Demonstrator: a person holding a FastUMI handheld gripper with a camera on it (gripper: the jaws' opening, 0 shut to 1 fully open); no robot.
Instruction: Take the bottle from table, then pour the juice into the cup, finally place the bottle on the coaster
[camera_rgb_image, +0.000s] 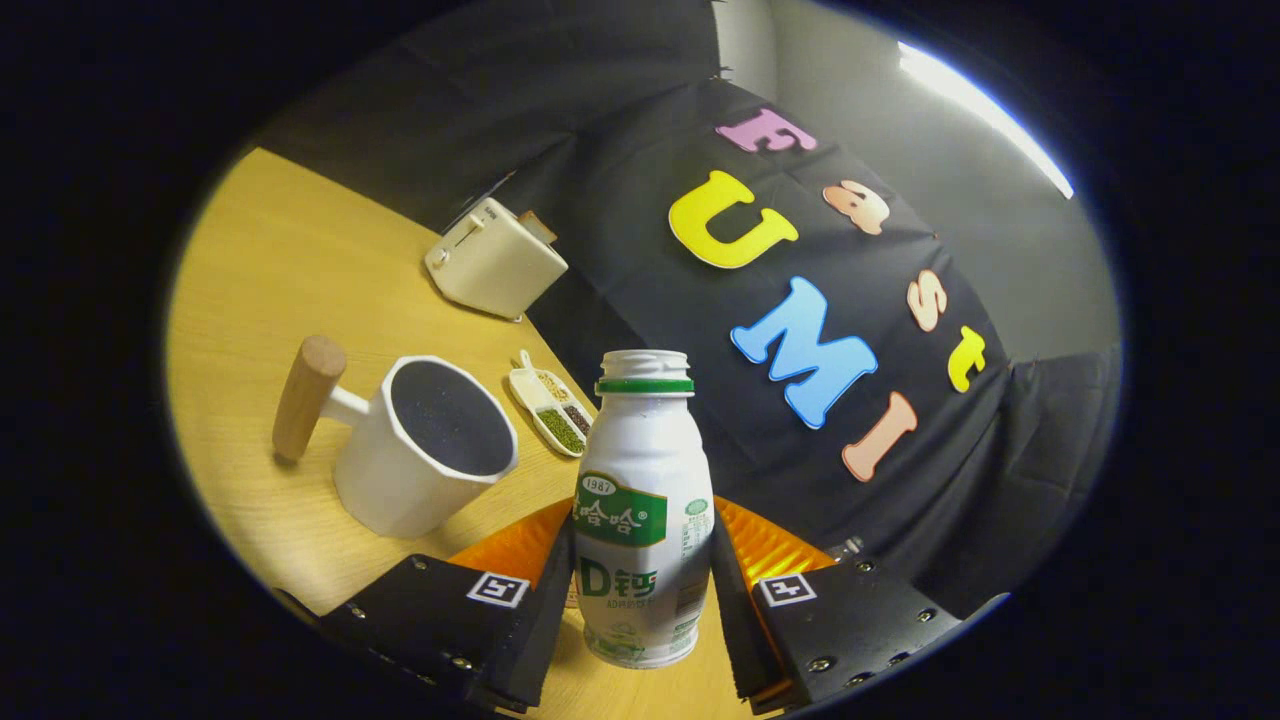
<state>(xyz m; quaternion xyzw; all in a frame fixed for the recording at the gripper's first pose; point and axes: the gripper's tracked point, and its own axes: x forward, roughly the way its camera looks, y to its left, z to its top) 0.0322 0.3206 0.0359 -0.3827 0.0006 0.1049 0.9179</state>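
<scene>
Clamping the bottle (645, 520) from both sides, the gripper (640, 610) has its two fingers pressed against the lower half of the white plastic body, one on each flank, so the bottle sits squarely between them. The bottle has a green ring at its neck, an uncapped threaded mouth and a green label across its middle. It appears lifted off the wooden tabletop (270, 260) and reads as tilted in step with the slanted scene. Ahead of the fingers and to the left stands the cup (425, 445), white with a dark inside and a round wooden handle sticking out to its far side, resting on the tabletop. Just beyond the cup lies a small white dish (548, 402) divided into sections with seeds or grains. Farther back, near the tabletop's edge, sits a cream toaster (495, 260).
</scene>
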